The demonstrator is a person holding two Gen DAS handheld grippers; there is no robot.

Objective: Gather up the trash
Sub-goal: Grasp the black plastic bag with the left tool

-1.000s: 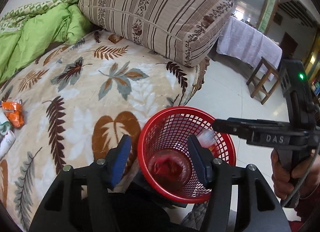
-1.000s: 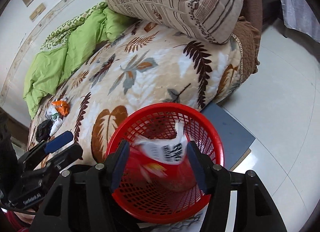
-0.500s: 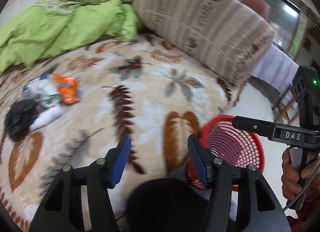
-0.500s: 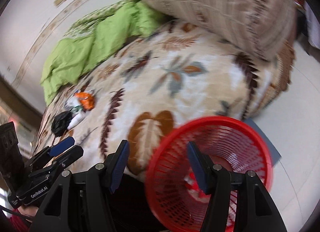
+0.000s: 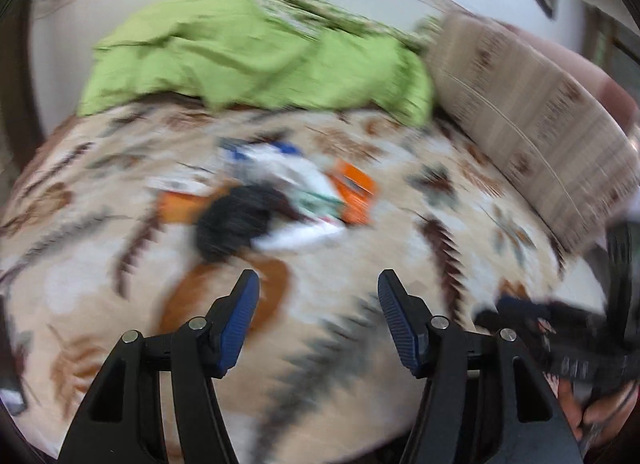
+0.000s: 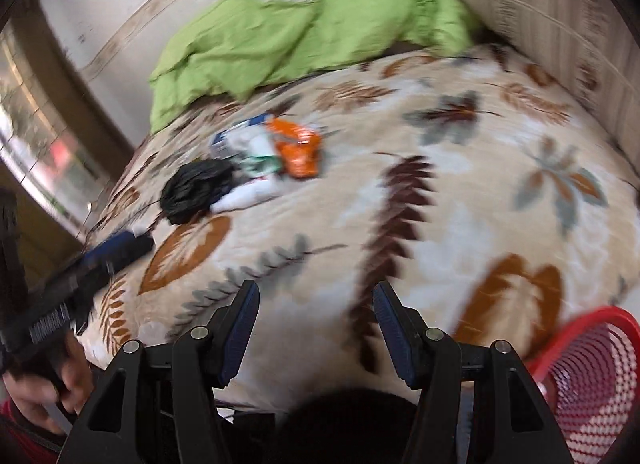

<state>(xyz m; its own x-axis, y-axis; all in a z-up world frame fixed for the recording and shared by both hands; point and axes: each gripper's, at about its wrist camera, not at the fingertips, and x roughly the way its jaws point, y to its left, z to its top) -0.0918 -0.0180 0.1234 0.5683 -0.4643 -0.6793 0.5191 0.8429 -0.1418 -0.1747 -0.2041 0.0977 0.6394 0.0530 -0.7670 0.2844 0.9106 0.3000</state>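
Above the leaf-patterned bed blanket (image 5: 352, 264), the left tongs (image 5: 318, 304) stand with jaws apart, nothing between them; the right tongs (image 6: 316, 312) likewise stand apart and bare. Bare blanket lies between both tongs and the trash pile (image 6: 256, 164): a black bag (image 6: 196, 188), white wrappers (image 5: 292, 180) and an orange packet (image 6: 298, 150), touching one another. Beyond the pile, a green quilt (image 6: 280, 32) bounds the blanket's far edge; a striped cushion (image 5: 532, 120) bounds it on the pile's right. Near the blanket's near edge, right of the right tongs, stands the red mesh basket (image 6: 588, 380), well apart from the pile. Both views are motion-blurred.
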